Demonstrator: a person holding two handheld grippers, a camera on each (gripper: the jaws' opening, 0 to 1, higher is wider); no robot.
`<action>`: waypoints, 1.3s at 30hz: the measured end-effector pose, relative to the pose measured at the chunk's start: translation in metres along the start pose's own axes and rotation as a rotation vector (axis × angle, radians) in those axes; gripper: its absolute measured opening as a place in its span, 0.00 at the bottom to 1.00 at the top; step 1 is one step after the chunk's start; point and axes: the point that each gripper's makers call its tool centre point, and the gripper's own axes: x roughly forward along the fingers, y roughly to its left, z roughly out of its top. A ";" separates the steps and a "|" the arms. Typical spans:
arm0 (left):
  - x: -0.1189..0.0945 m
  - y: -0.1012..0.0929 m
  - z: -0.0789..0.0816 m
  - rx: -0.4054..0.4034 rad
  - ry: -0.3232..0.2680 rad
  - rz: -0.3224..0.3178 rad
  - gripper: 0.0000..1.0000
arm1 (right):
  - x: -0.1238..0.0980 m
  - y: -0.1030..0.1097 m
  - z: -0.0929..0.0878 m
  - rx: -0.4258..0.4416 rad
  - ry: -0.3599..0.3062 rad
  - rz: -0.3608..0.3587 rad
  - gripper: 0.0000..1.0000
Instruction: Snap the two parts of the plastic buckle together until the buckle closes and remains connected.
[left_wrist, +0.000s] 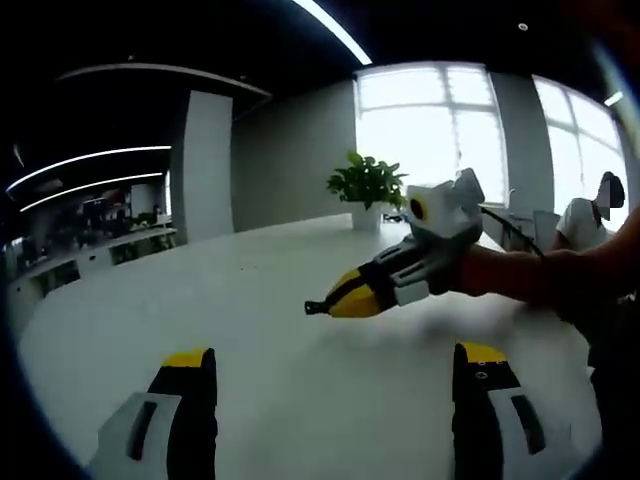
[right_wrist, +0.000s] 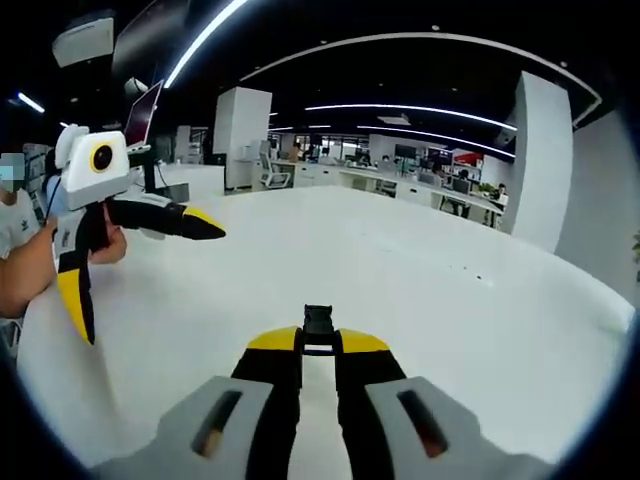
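A small black buckle part (right_wrist: 318, 322) sticks out from the tips of my right gripper (right_wrist: 318, 345), whose yellow-tipped jaws are shut on it above the white table (right_wrist: 420, 270). In the left gripper view the same right gripper (left_wrist: 328, 303) reaches in from the right, held by a hand, with the black buckle part (left_wrist: 313, 307) at its tip. My left gripper (left_wrist: 335, 360) stands open, jaws far apart with nothing between them. In the right gripper view, the left gripper (right_wrist: 155, 287) is at the far left, held in a hand, jaws spread wide.
The large white table (left_wrist: 230, 300) stretches ahead under both grippers. A potted green plant (left_wrist: 368, 185) stands at its far edge near bright windows. A person (left_wrist: 598, 205) sits at the right. Office desks and a white pillar (right_wrist: 242, 135) lie beyond the table.
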 end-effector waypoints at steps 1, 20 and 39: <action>-0.001 -0.001 -0.001 0.002 0.002 0.004 1.00 | 0.002 -0.002 0.001 -0.002 -0.001 -0.005 0.10; -0.002 -0.009 -0.002 0.007 -0.005 0.025 1.00 | 0.035 -0.019 0.010 0.005 0.006 -0.012 0.11; -0.002 -0.001 0.004 -0.004 -0.027 0.038 1.00 | 0.044 -0.036 0.010 0.014 0.013 -0.043 0.11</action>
